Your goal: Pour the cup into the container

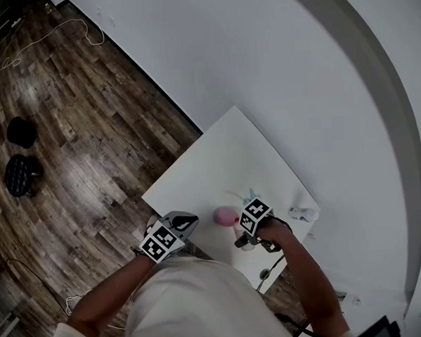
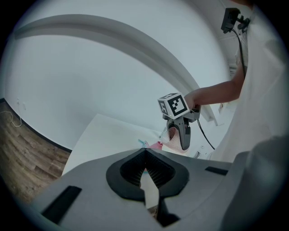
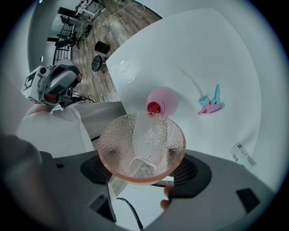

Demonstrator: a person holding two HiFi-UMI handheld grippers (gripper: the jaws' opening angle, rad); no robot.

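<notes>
— Between the jaws of your right gripper (image 3: 145,173) sat the clear, pink-tinted, dimpled plastic cup (image 3: 141,149). It was clenched across its lower body and tipped so that its rim leaned toward the small round pink container (image 3: 163,100).

— Agreed. You had that container standing on the white table (image 3: 226,54), its red mouth just beyond the cup's far lip. A clear streak ran up the cup's inner wall toward that lip, with a little liquid pooled at the base. I judged your pour under way, not finished.

— Your risk was the mismatch: a wide rim over a narrow mouth. Had you tipped faster, the stream could have spread and run onto the table.

— And nothing steadied the container. Your left gripper (image 2: 145,157) was at the table's near edge, close to your body, its jaws closed together on nothing and well apart from the container. A nudge from the cup's lip could have toppled it.

— Squeeze mattered too. Thin plastic may buckle or slip in a hard clamp, I'd guess.

— Further out, you had a teal-and-pink spray head with a clear tube (image 3: 210,103) lying beside the container. A clear labelled item (image 3: 241,154) lay near the table's edge. Neither looked to be in the pour's way.
</notes>
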